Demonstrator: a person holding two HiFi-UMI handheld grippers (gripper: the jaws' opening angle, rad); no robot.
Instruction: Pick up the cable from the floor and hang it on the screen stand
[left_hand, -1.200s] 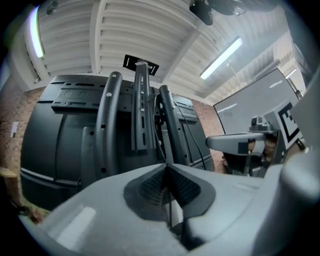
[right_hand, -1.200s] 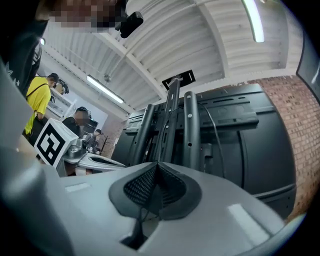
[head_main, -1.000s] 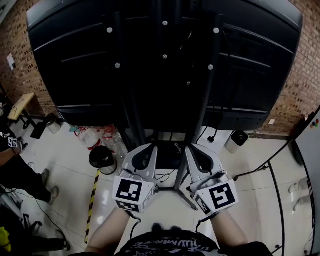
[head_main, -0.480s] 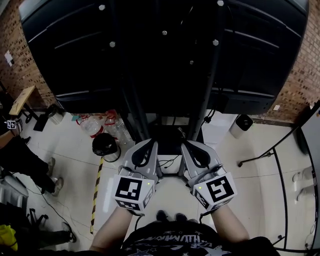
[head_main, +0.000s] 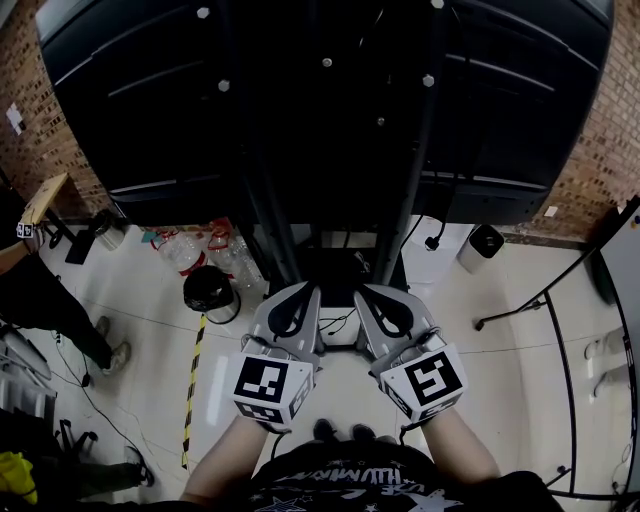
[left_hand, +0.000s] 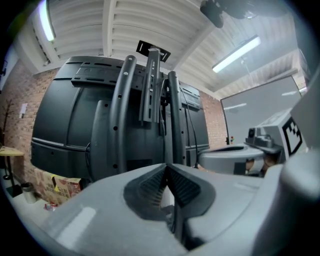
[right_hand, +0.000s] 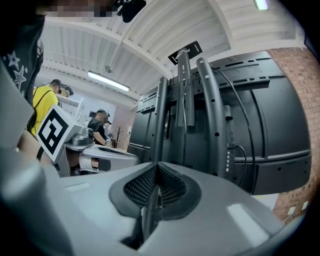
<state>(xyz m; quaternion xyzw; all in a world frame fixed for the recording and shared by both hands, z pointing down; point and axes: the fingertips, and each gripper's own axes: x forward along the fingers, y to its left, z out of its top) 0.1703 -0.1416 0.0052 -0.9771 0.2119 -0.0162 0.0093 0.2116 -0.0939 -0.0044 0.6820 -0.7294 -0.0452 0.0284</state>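
Now that the view has closed in on the stand (head_main: 410, 180), left tool (head_main: 298, 292) and right tool (head_main: 372, 294) stay shut, empty; pickup not begun.

An industrial lab: red brick walls (head_main: 612, 150) flank the big black screen (head_main: 150, 100), with a white ribbed ceiling (left_hand: 185, 30) and strip lights (left_hand: 236, 53) above it.

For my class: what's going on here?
A person holds a grey two-jaw gripper in each hand, facing the back of a large black screen on its dark metal stand. The left gripper and right gripper are both shut and empty, side by side above the pale floor. Nothing is picked up yet.
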